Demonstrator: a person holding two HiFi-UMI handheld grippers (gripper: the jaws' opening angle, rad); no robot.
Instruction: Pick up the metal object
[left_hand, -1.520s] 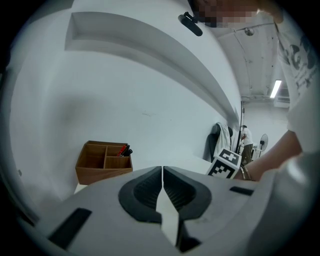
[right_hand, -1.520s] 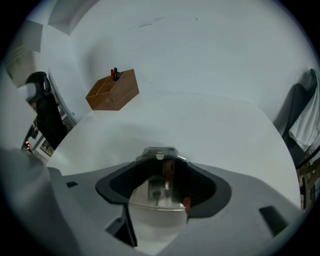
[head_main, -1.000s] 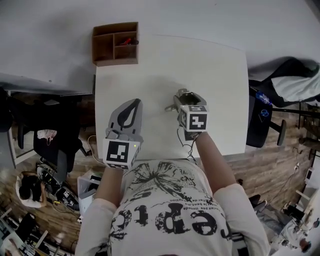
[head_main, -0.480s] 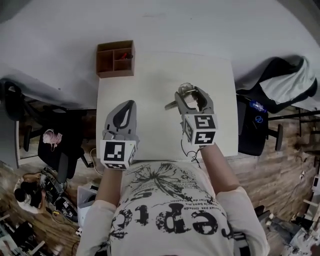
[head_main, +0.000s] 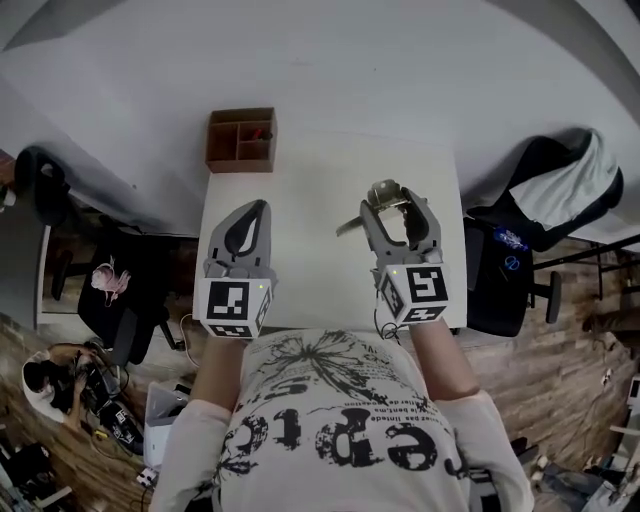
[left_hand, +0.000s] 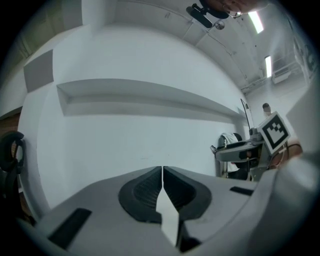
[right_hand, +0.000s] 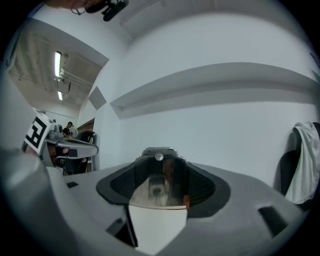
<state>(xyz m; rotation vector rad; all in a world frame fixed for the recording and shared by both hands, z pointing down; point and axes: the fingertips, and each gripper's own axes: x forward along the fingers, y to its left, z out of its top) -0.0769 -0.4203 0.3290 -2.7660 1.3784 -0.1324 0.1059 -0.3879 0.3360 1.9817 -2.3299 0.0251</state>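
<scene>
In the head view my right gripper is shut on the metal object, a shiny piece with a handle that sticks out to the left, held up above the white table. The right gripper view shows the metal object clamped between the dark pads, its top rim with a rivet just above them. My left gripper hovers over the table's left part, jaws pressed together with nothing between them; in the left gripper view its pads meet along a thin line.
A brown wooden organiser with compartments stands at the table's far left corner, something red in one cell. A dark chair with a pale garment is at the right. Another chair and clutter on the floor lie at the left.
The view has drawn back and risen, so the table looks smaller. My right gripper has lifted with the metal object in it; the left gripper keeps its place, still shut.
</scene>
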